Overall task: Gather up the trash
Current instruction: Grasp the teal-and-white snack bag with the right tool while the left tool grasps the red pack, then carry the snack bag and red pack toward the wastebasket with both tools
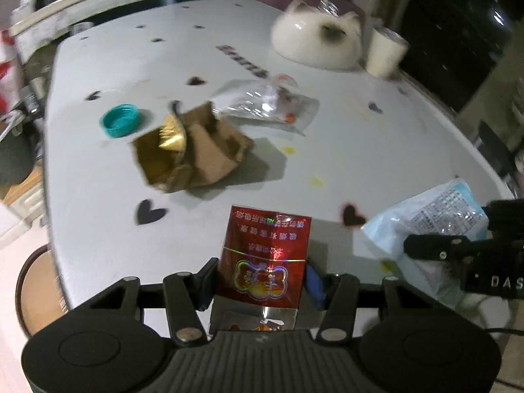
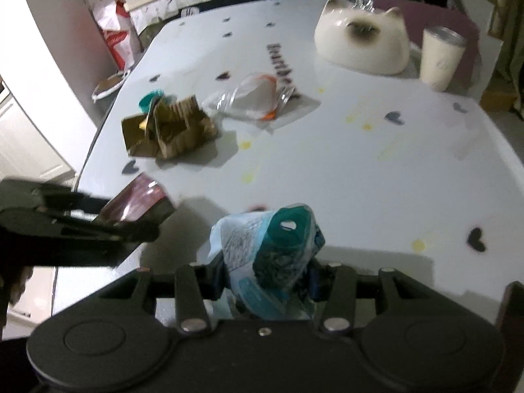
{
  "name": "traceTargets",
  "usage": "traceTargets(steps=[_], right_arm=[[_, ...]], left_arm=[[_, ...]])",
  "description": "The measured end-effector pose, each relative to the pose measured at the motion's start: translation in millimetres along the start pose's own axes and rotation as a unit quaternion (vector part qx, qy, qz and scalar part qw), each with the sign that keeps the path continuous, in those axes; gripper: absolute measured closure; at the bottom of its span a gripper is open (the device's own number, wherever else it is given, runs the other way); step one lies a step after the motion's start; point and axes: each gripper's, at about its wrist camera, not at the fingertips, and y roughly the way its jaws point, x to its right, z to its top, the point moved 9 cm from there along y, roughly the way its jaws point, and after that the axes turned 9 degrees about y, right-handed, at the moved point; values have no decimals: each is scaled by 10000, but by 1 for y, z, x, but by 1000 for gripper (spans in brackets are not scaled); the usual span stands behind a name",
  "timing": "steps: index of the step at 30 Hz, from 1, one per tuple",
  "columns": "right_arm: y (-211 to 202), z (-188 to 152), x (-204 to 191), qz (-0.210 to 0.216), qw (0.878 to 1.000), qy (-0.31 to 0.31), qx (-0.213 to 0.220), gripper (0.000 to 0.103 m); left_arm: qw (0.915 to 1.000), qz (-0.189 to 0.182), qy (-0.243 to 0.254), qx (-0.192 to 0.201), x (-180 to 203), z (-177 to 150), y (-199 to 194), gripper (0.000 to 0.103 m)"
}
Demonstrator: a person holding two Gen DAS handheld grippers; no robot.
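Observation:
My left gripper (image 1: pixel 262 278) is shut on a shiny red cigarette pack (image 1: pixel 265 255), held upright over the near edge of the white table (image 1: pixel 360 150). In the right wrist view, the right gripper (image 2: pixel 265 271) is shut on a crumpled blue and white plastic wrapper (image 2: pixel 271 249). Each gripper shows in the other's view: the right one (image 1: pixel 448 229) with its wrapper (image 1: pixel 435 209), the left one (image 2: pixel 131 216) with the pack (image 2: pixel 140 199). On the table lie a torn cardboard box with gold foil (image 1: pixel 193 150), a teal bottle cap (image 1: pixel 119 120) and a clear plastic bag (image 1: pixel 265 101).
A white cat-shaped ceramic piece (image 1: pixel 314 39) and a cream tumbler (image 1: pixel 384 52) stand at the far right of the table. A round brown stool (image 1: pixel 36 288) sits below the table's left edge. Cluttered shelves line the back wall.

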Motion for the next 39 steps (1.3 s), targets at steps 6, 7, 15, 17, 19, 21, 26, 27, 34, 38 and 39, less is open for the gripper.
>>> traceTargets(steps=[6,7,15,17,19,21,26,27,34,38,39], right_arm=[[-24,8,-7,-69,9996,-48,287,56],[-27,8,-9,-77,9994,-60,320,56],[-64,11,-25,-147,9972,-131,721,56],[-74,12,-32,-136,9962,-182,837,56],[-85,13,-41,-96,9947,-235,998,56],[-95,15,-49,-63,9933,-283,1121,56],[-113,20,-76,90,9896,-509,1346,56],[-114,20,-83,140,9893,-551,1344,56],[-114,23,-127,236,9877,-697,1383,56],[-105,29,-153,249,9880,-713,1350,56],[-101,30,-159,248,9880,-722,1344,56]], left_arm=[[9980,215,-515,296,-8,-3,-42,49],[9974,234,-577,354,-9,-3,-50,49],[9923,371,-936,716,-11,-13,-103,49],[9908,453,-987,812,-13,-16,-116,49],[9888,523,-1066,907,-17,-20,-128,49],[9866,614,-1132,1000,-21,-23,-139,49],[9809,780,-1337,1174,-36,-34,-164,49],[9799,814,-1369,1202,-40,-35,-168,49],[9736,1008,-1551,1339,-75,-45,-192,49],[9712,1060,-1647,1355,-103,-52,-197,49],[9710,1070,-1662,1346,-112,-53,-198,49]])
